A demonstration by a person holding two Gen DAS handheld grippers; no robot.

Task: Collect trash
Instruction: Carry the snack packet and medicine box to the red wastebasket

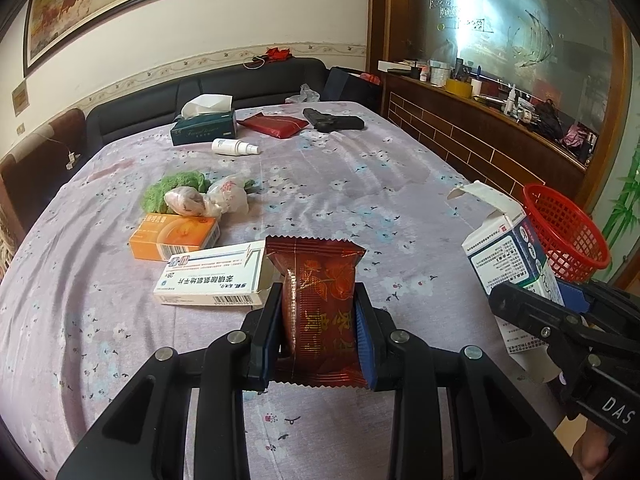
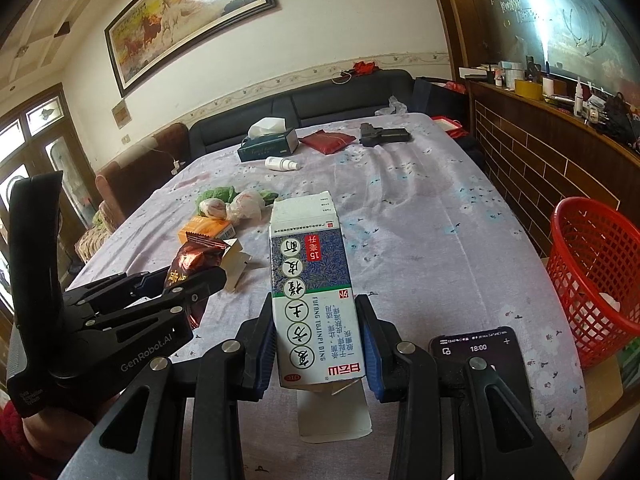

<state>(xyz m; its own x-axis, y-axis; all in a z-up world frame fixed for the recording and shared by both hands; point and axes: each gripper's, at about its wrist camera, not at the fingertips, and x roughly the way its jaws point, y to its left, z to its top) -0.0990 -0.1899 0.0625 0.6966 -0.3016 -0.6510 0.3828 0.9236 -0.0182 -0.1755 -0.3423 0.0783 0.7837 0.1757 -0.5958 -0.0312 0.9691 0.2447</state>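
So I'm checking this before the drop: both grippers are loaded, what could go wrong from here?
The red basket sits off the table's right edge, so the left gripper's red wrapper must cross furthest and might slip out. The right gripper's open-flapped carton might catch the rim.

Both views sit just behind their own tool, looking forward and down along its fingers over the cloth-covered bench point(image 1: 400, 184) toward the dark sofa point(image 1: 240, 84) and the framed painting point(image 1: 112, 4) on the far wall. The left wrist view has the left tool point(image 1: 319, 312) at lower centre and catches the right tool point(image 1: 532, 296) at the right edge. The right wrist view has it point(image 2: 316, 340) at lower centre, with the left one point(image 2: 176, 280) at lower left. Both share the bench top, the red basket point(image 1: 568, 232) at right, and the mirror wall.
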